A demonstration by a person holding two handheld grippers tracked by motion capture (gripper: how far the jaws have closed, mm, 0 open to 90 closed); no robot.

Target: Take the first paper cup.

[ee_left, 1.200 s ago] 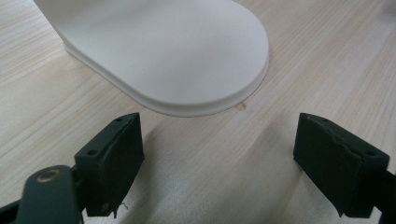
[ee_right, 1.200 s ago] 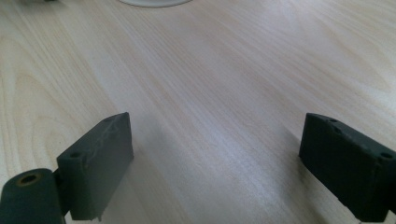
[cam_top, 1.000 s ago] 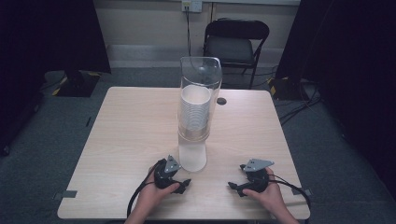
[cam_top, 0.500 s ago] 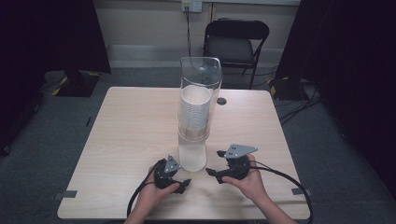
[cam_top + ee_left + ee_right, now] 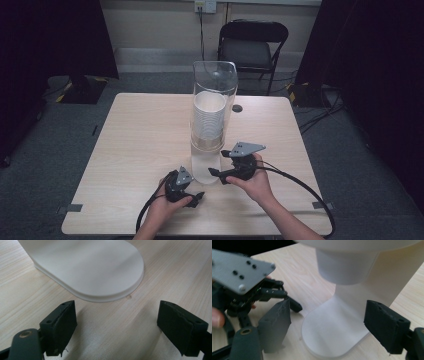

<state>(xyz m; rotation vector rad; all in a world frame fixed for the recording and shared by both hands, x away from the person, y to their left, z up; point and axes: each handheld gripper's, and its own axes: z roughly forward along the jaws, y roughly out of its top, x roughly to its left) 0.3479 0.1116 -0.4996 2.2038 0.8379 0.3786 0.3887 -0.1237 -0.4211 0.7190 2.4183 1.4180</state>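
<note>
Right gripper (image 5: 216,173) moved to dispenser (image 5: 212,117) base, spread; cups (image 5: 209,116) stacked inside.

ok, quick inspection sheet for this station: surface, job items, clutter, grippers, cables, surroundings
Surface: light wood table, bare grain.
Job's things: clear cup dispenser on a white base, stack of white cups inside.
Clutter: small dark disc behind the dispenser.
Grippers: left gripper open, low on the table facing the base; right gripper open, jaws either side of the base.
Cables: black cable loops off the table's right.
Surroundings: folding chair, black curtains, grey carpet.
</note>
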